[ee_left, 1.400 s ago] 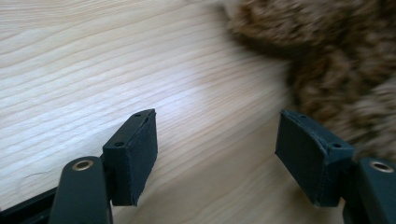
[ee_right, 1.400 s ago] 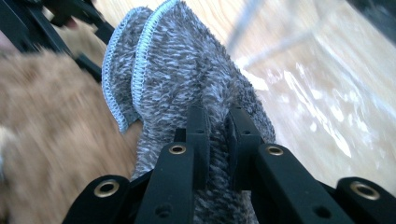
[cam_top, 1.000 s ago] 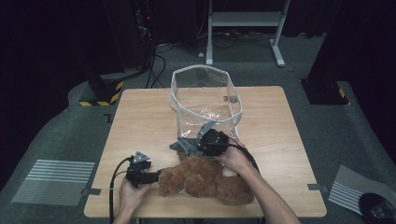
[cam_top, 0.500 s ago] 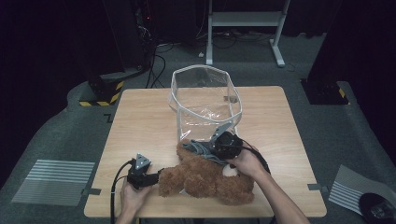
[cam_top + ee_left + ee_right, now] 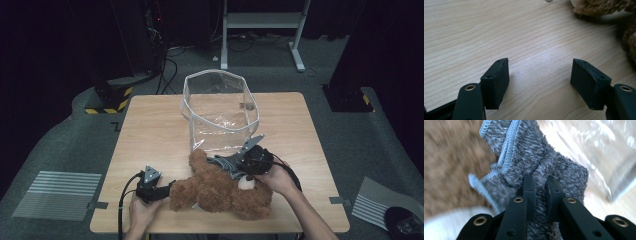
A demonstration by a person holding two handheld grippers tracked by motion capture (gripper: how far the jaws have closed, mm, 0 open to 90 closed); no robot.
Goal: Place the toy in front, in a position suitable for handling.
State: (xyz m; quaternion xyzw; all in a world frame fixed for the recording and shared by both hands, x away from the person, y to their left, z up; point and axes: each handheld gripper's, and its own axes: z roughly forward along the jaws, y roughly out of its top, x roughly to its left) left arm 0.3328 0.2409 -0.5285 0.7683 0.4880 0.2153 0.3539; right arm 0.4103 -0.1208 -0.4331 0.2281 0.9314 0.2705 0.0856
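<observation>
- Near the table's front edge, my right gripper (image 5: 239, 162) pinches a grey fleece cloth (image 5: 544, 167) over the brown teddy bear (image 5: 220, 187).
- My left gripper (image 5: 540, 85) rests spread, nothing between its jaws, at the table's (image 5: 150, 130) front left.
- Clear plastic bag (image 5: 220, 107): just behind the bear.

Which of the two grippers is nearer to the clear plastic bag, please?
The right gripper: it holds a grey cloth just in front of the clear plastic bag. The left gripper sits farther off, by the teddy bear.
</observation>
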